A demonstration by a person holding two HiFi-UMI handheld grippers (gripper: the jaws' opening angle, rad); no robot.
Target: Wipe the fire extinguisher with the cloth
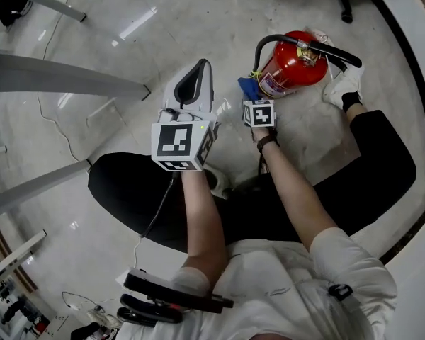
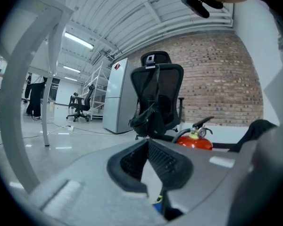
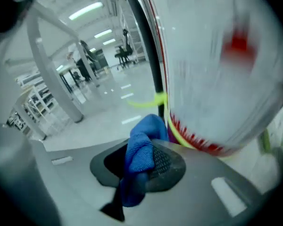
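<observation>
**Item 1: fire extinguisher (image 1: pixel 294 62).** Red, with a black hose (image 1: pixel 263 48) arching over its near side. It is standing on the floor (image 1: pixel 113 41), just beside the seated person's shoe (image 1: pixel 343 83).

**Item 2: cloth (image 3: pixel 140 149).** Blue and bunched. The right hand-held gripper (image 3: pixel 148 157) is pinching it between its jaws. A fold is poking out past the tips and meeting the lower part of the cylinder, by the red-and-white label band.

**Item 3: left hand-held gripper (image 2: pixel 147 144).** Its jaws are meeting at the tips with nothing between them. It is touching neither the extinguisher nor the cloth.

**Hazards, as judged:**
- Nothing is bracing the cylinder, so a firm sideways stroke is likely to rock or tip it.
- Only a small wad of cloth is sticking out of the jaws. A slip could put bare gripper plastic on the paint or label.
- The cloth is riding close to the hose and a yellow tie (image 3: pixel 151 100), where it could snag and pull free of the grip.

**Pose:**
- The right forearm is reaching forward and low, wrist straight, pointing its gripper at the cylinder's base.
- The left forearm is running roughly parallel to it but is held higher and further left. Its gripper is hanging in the air, well apart from the extinguisher and aimed past it toward an office chair (image 2: pixel 158 98).
- The person is sitting on the floor with legs bent.
</observation>
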